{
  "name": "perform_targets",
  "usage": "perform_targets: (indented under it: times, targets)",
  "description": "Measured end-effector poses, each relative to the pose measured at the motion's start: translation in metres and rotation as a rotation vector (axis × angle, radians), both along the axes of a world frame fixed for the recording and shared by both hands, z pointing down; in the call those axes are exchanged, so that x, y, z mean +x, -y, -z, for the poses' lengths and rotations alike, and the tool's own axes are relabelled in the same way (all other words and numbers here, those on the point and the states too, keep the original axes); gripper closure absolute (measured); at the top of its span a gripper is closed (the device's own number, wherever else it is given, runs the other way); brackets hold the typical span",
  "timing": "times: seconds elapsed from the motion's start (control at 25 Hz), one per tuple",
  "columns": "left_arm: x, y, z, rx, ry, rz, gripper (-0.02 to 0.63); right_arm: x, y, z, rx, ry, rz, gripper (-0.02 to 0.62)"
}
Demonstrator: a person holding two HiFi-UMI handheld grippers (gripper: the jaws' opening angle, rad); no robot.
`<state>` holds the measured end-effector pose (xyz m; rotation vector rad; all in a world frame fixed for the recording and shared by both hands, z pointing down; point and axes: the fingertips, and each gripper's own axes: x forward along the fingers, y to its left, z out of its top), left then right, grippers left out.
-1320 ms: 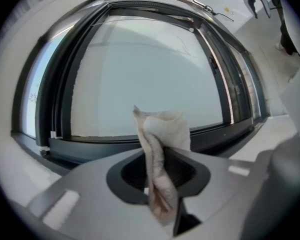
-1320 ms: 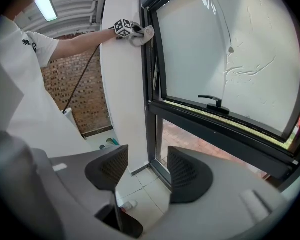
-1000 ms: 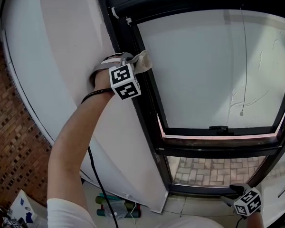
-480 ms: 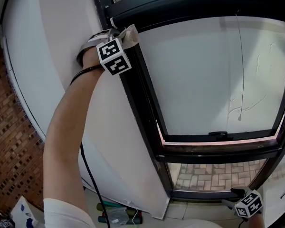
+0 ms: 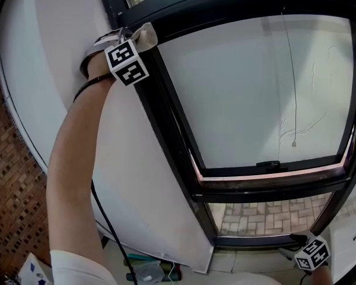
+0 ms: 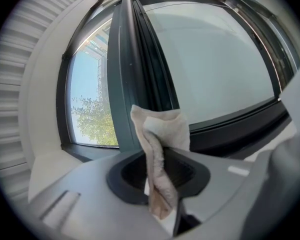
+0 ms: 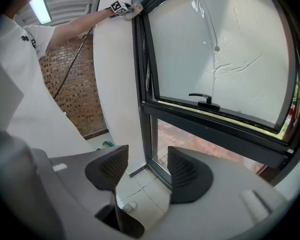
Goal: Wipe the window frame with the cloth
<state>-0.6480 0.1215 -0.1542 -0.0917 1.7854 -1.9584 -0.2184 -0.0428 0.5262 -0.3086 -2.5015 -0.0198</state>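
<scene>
At 11 o'clock in the head view, the left gripper (image 5: 134, 41) sits at the upper left corner of the window frame (image 5: 166, 129). Its jaws are closed on the cloth (image 5: 146, 34), a beige folded strip.

In the left gripper view, the long axis of the cloth (image 6: 161, 134) runs from 6 o'clock to 12 o'clock. The lower end is pinched between the jaws, and the free end stands up and points at 12 o'clock, overlapping the dark upright of the frame (image 6: 124, 84). In the head view, the free end points toward 1 o'clock from the marker cube (image 5: 126, 63) and lies against the frame corner.

The left forearm (image 5: 77, 159) is bare and fully extended, running from 7 o'clock up to 11 o'clock, with the wrist at the gripper body. A black cable (image 5: 107, 218) hangs beside the arm.

At 5 o'clock in the head view, the right gripper (image 5: 308, 251) is held low, near the bottom frame rail. In the right gripper view, its jaws (image 7: 145, 169) stand wide apart with nothing between them.
</scene>
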Motion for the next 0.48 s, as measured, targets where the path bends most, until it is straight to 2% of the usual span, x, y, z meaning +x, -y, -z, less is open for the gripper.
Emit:
perform_targets:
  times: [0.16,0.32,0.48]
  targets:
    - [0.012,-0.003,-0.003,0.008,0.012,-0.021,0.508,0.002,-0.004,0.002,0.006,0.003,0.007,0.347]
    - [0.041,-0.005,-0.015,0.023,0.041,-0.079,0.509,0.0,-0.002,0.004,0.021,0.011,0.025,0.347]
    - [0.066,0.001,-0.063,0.038,0.01,-0.157,0.509,0.004,0.002,0.001,0.027,-0.003,0.05,0.347]
